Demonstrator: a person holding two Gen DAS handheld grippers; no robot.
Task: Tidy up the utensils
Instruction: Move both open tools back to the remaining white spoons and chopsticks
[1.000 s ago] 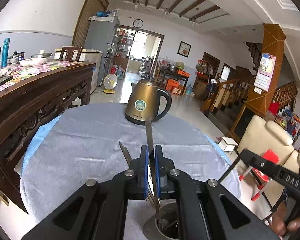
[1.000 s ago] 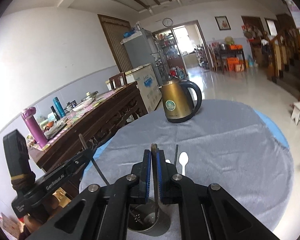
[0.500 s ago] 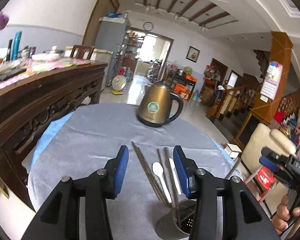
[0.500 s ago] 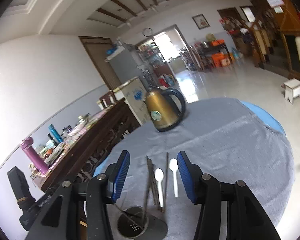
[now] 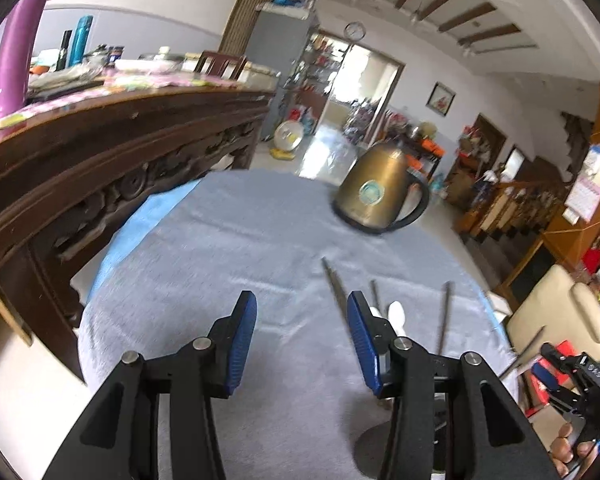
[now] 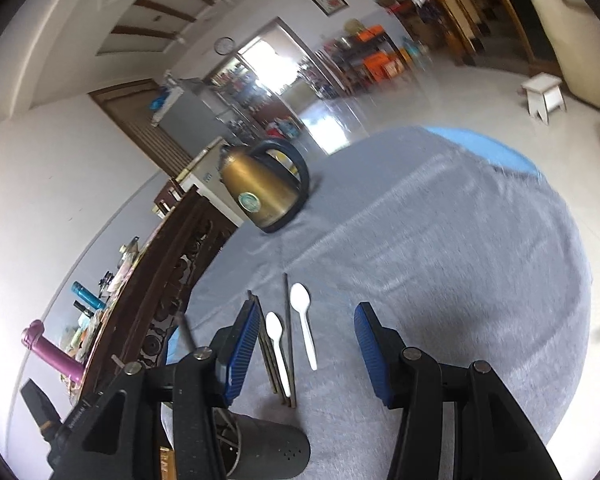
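Two white spoons (image 6: 303,322) and several dark chopsticks (image 6: 287,332) lie on the grey cloth just beyond a dark metal utensil holder (image 6: 260,454) with utensils standing in it. My right gripper (image 6: 306,350) is open and empty above the cloth, right of the holder. My left gripper (image 5: 302,344) is open and empty; the holder (image 5: 380,450) is partly hidden behind its right finger. Chopsticks (image 5: 334,284) and a spoon (image 5: 396,314) show beyond it.
A gold electric kettle (image 5: 374,196) stands at the far side of the round table (image 6: 460,240). A dark carved wooden sideboard (image 5: 100,152) with bottles runs along the left. A cream chair (image 5: 560,320) is at the right.
Both grippers were shut on utensils over the holder, then opened and let them go. Both have since pulled back and swung, the left view leftward, the right view tilted.
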